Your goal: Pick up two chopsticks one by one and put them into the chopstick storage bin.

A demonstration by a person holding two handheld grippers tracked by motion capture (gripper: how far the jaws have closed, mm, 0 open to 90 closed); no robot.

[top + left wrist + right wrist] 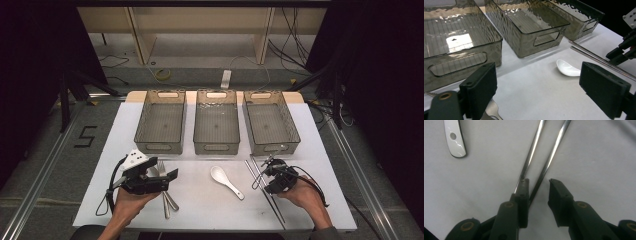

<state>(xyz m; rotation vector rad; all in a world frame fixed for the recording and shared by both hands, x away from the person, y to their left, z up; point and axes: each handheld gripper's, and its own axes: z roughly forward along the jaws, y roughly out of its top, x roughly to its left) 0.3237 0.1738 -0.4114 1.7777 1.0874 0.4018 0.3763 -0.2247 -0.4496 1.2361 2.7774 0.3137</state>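
Black jaws of the right gripper [538, 187] stand low over the white tabletop [200, 200], part-closed with a gap between them. One of the two slim metal chopsticks [549, 162] runs into that gap; the other passes under or against the left-hand jaw, and whether that one is touched cannot be told. Neither pad is seen pressing yet, so nothing is judged gripped.

Landmark: the middle one of three smoked clear plastic bins [216, 127] at the far side of the tabletop.

- All three bins hold nothing. No item has been sorted.
- Chopsticks lie on the tabletop nearer the person than the middle bin and to its right, just in front of the right-hand bin [270, 127].
- White ceramic soup spoon [226, 181] lies on the tabletop in front of the middle bin, untouched.
- Metal forks [166, 192] lie in front of the left-hand bin [161, 126], left of the middle bin, partly under the left gripper [170, 177].
- Left gripper's jaws stand wide apart, holding nothing.

Assessment: the work is at its start. The pickup of the chopsticks is in hand but not secured; the lift, the carry to a bin, and the spoon and forks all remain.
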